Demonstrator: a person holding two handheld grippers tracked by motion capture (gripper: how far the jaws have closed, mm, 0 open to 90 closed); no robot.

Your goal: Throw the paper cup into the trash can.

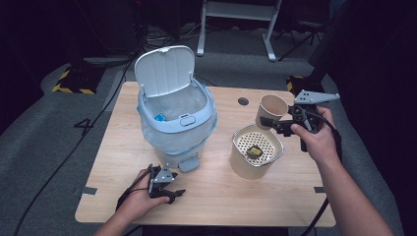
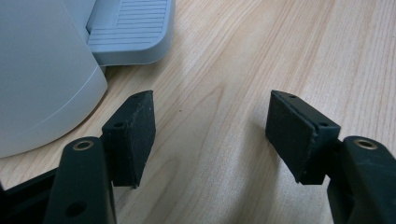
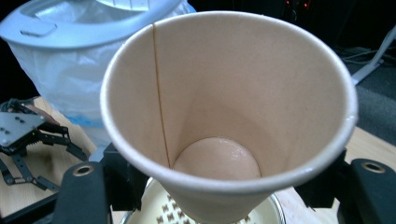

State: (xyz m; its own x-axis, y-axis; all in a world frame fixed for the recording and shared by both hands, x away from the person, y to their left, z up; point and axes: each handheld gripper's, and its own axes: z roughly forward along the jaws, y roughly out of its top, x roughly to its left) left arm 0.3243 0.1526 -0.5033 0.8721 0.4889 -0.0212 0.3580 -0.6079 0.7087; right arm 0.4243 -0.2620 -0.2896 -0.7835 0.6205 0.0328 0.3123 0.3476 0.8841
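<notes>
Nearest the high camera, the person's forearms come in over a pale wood-grain table (image 1: 216,196). Largest on it is a smooth white plastic pedal bin (image 1: 177,115), lid up, lined with crinkled film. Right of it sits a round tub (image 1: 255,150) with a perforated insert. Above that, the right gripper (image 1: 275,124) pinches a tilted tan paper cup (image 3: 229,116). Left gripper (image 2: 210,135) rests low, jaws spread, nothing between.
</notes>
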